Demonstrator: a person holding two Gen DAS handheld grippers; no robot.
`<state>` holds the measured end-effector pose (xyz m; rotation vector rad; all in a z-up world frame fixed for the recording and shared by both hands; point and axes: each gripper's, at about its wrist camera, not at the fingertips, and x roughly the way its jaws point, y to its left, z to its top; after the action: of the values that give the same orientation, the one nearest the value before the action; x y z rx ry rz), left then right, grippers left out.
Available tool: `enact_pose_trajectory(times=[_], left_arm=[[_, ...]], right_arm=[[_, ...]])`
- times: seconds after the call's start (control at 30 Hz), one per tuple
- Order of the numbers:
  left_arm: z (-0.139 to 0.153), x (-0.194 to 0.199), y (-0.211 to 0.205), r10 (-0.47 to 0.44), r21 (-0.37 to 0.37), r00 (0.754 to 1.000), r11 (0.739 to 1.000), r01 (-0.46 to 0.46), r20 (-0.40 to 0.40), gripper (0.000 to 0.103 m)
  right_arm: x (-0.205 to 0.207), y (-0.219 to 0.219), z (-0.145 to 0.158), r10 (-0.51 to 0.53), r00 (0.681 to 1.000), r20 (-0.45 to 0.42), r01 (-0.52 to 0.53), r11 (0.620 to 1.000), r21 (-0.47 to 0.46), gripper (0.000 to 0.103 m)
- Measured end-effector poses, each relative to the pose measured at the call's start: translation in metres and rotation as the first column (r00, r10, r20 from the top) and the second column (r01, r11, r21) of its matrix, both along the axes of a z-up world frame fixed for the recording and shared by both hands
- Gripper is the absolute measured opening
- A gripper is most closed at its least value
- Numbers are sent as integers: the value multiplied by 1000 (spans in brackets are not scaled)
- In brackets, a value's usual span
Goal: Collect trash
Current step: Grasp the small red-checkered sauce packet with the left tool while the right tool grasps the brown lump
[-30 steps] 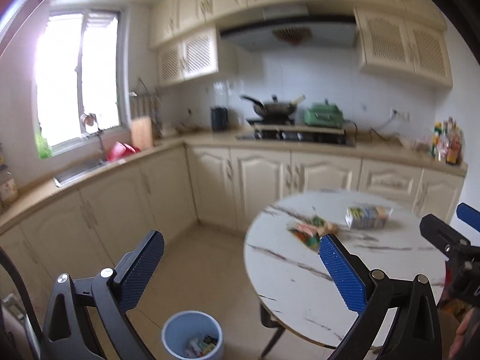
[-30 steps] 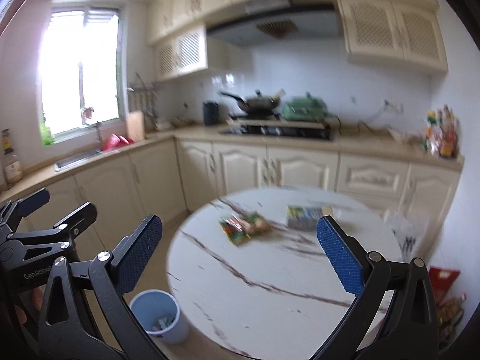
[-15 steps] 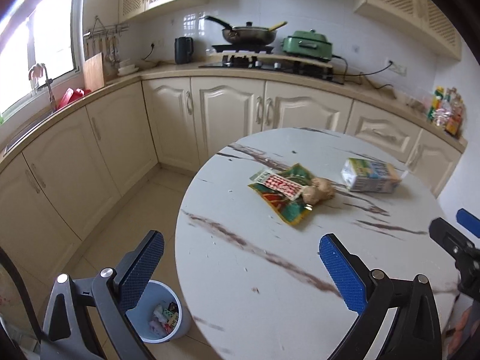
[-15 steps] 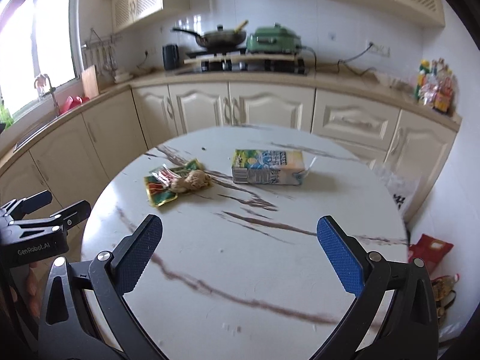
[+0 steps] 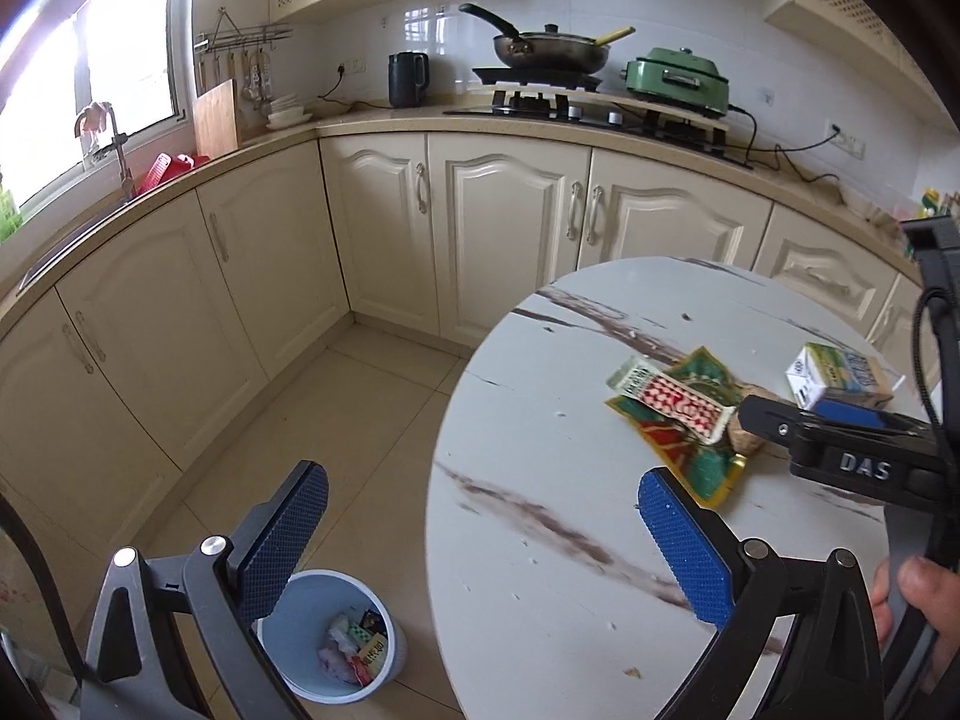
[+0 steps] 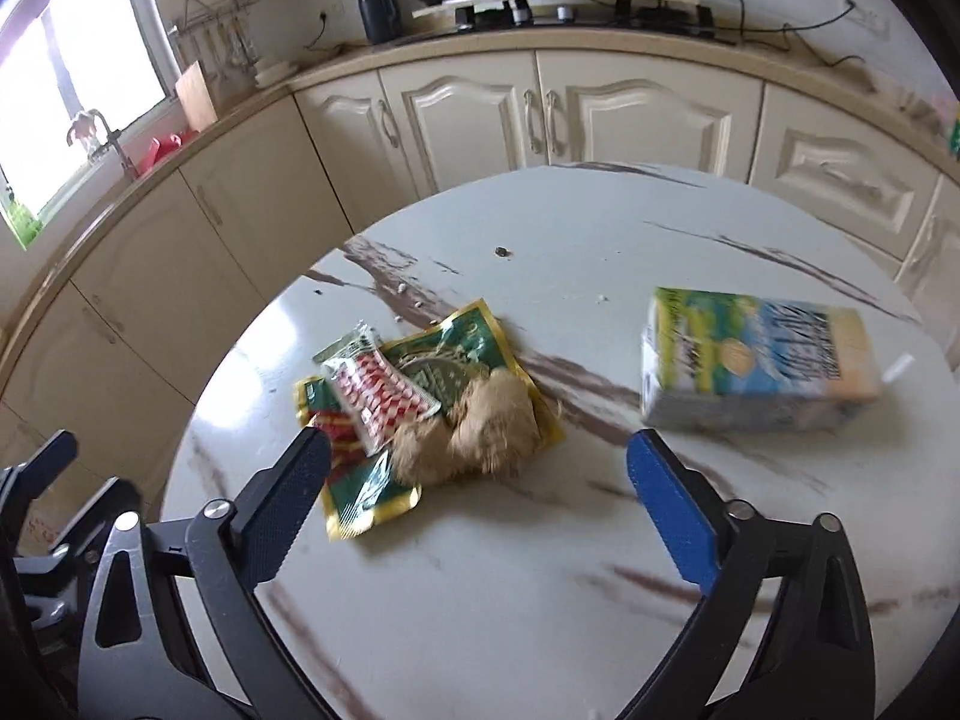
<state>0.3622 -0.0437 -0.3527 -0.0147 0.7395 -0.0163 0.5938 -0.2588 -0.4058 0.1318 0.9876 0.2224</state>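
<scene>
On the round marble table lies a green and gold wrapper. A red and white checked packet and a tan crumpled lump rest on it. To the right, a drink carton lies on its side. My right gripper hovers low over the wrappers with its jaws closing. The lump sits just ahead of the pads and is not touched. My left gripper is open and holds nothing at the table's left edge, above a blue bin on the floor.
The bin holds several scraps of trash. Cream cabinets run along the far wall under a counter with a kettle and a stove. One of my right gripper's fingers crosses the left wrist view beside the carton. The tiled floor is open.
Both grippers have moved in toward the table and tipped downward. The right one has dropped close over the wrappers, and its jaws have narrowed a little. The left stays wide.
</scene>
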Motion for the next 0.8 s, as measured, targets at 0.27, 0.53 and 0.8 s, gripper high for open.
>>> enact_pose_trajectory(times=[0.27,0.53,0.8], left_arm=[[-17,27,-5,-21,-13,1000,1000,20,-13,102],[-20,43,-32,-104,-24,993,994,103,-54,102],[-32,81,-88,-128,-71,979,990,118,-159,102]], right_arm=[[10,2,-18,63,998,-26,-63,998,5,58],[-16,-30,-11,72,997,-15,-70,995,72,57],[-58,-75,-1,37,999,8,-38,995,96,57]])
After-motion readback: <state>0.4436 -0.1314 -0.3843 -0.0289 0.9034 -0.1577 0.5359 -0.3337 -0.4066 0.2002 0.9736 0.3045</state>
